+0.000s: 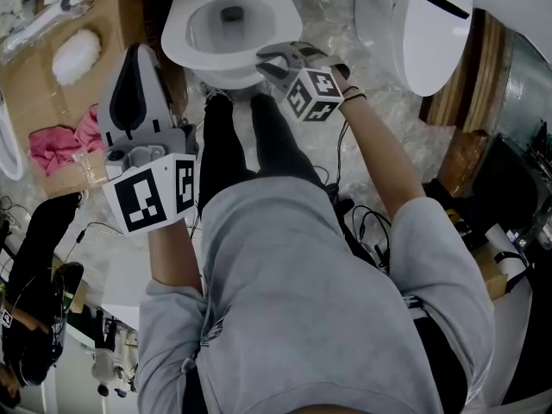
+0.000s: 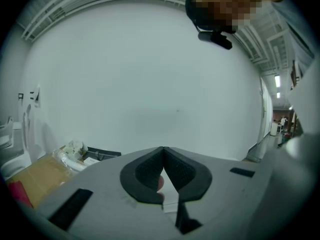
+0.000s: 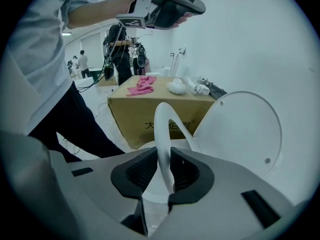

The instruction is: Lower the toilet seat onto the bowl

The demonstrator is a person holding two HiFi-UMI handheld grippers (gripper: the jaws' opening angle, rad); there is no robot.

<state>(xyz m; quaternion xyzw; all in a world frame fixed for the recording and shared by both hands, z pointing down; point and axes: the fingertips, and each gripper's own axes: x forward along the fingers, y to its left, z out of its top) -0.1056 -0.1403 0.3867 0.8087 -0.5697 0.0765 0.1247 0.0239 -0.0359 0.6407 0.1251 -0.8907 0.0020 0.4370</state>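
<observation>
The only print is on the front side of the cardboard box (image 3: 131, 115), in the right gripper view: a short line of dark Chinese characters. The first one looks like "大". The toilet seat (image 3: 162, 129) covers the middle of the line, and the characters after it are too blurred to read. The left marker cube (image 1: 155, 198) and the right marker cube (image 1: 312, 93) show only black-and-white square patterns, no letters or numbers.
</observation>
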